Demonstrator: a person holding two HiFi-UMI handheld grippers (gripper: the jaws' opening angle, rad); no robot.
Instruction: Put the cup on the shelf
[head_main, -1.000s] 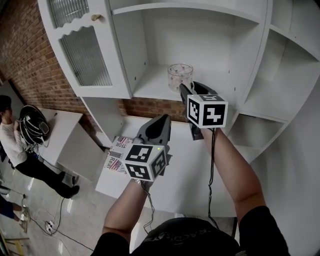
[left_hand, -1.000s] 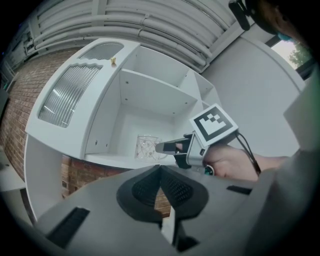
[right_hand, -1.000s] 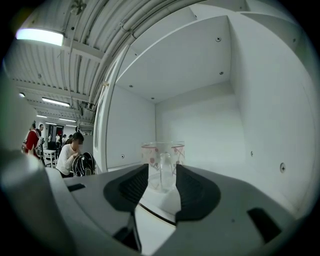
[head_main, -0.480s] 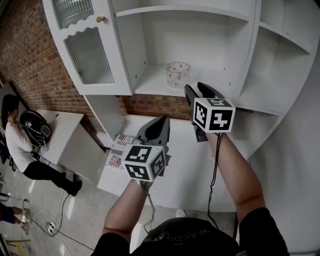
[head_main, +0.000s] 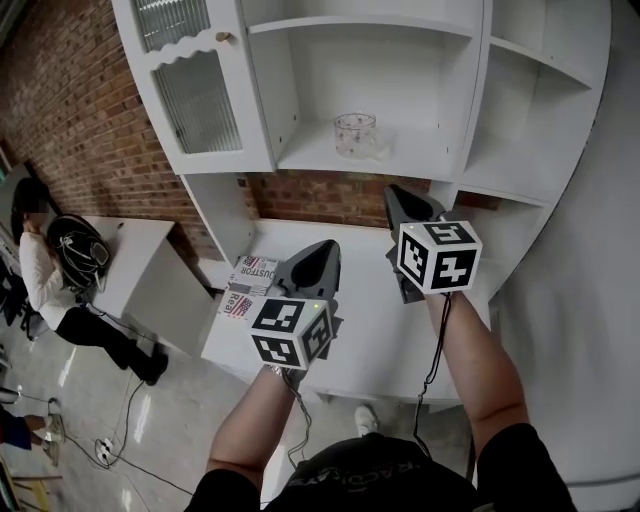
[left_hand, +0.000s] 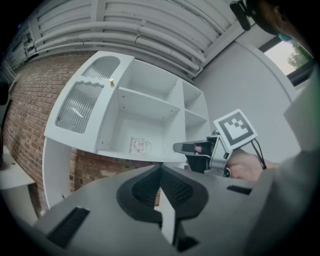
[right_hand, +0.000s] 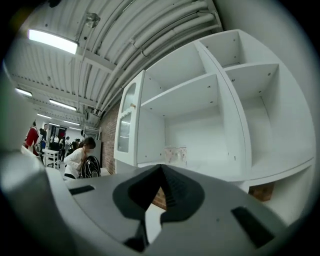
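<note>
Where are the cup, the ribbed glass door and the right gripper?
cup (head_main: 356, 133), head view, on its glass side wall.
ribbed glass door (head_main: 207, 100), head view, middle of lower pane.
right gripper (head_main: 392, 192), head view, at its closed fingertips.

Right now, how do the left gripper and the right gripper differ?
The right gripper is held further forward, nearer the shelf bearing the cup; the left gripper hangs back, over the white counter. The right gripper's jaws have just closed; the left's simply stand together. Both are shut on nothing and point toward the shelf.
</note>
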